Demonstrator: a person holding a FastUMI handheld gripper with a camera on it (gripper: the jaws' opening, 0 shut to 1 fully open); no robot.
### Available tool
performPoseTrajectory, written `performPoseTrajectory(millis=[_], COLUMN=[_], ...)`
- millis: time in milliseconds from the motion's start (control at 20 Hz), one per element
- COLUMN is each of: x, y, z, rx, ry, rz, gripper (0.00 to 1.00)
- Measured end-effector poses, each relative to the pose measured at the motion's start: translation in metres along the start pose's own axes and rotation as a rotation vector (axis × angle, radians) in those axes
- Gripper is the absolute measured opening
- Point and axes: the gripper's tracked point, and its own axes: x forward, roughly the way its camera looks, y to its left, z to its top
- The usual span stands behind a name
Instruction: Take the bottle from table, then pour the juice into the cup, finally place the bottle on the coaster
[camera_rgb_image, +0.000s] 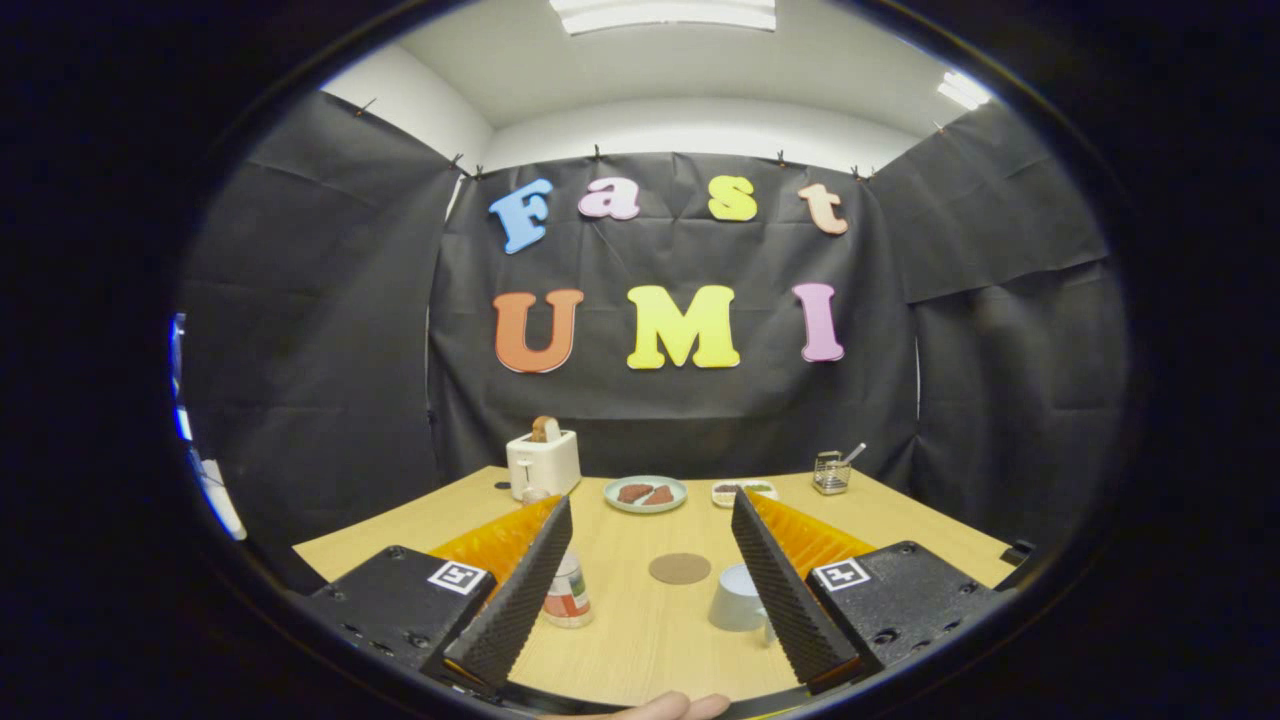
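A black-draped booth closes in a pale wooden table, lit by ceiling strips. The gripper hangs above the near edge with its fingers spread wide and nothing between them but bare tabletop. The task looks to be at its very start: the bottle stands upright on the table, not yet taken. It sits just inside the left finger, partly hidden behind it, so it is close to the jaw but not centred in the gap. The cup stands by the right finger, its far side tucked behind that finger, and the round coaster lies flat between the two fingers, a little beyond bottle and cup. Further off are a toaster with bread in it, a plate of food, a small dish and a wire holder, all well apart from the working area. A fingertip shows at the near edge below the gripper. The next move, as I judge it, calls for shifting left and forward so the bottle's body comes between the fingers, then closing on it without nudging it over or clipping the cup.
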Motion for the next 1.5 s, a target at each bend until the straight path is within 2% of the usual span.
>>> performPoseTrajectory(millis=[450, 700, 950, 1300, 1500], x=[0.034, 0.051, 0.077, 0.121, 0.144], y=[0.044, 0.081, 0.097, 0.094, 0.097], z=[-0.065, -0.084, -0.112, -0.143, -0.159], rx=[0.003, -0.013, -0.031, -0.011, -0.023], ry=[0.038, 0.023, 0.043, 0.065, 0.099], rz=[0.038, 0.078, 0.049, -0.047, -0.059], gripper=[1.0, 1.0, 1.0, 1.0, 1.0])
